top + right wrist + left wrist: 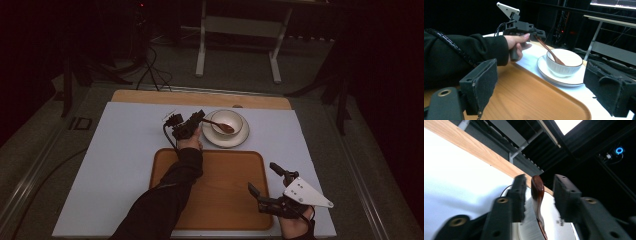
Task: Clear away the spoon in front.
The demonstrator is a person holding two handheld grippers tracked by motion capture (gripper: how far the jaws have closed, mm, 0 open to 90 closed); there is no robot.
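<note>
From the high view, the left gripper [199, 120] reaches to the spoon [218, 124] handle, which leans out of the bowl [227, 122] on its saucer [242, 140] near the table's far edge; the step looks like taking the spoon. The left gripper view shows the handle [537, 195] between narrowed jaws with gaps either side, so closing further comes next. The right gripper view has its own jaws wide and empty over the wooden tray [529, 97], the white table [125, 150] in a dark room.
</note>
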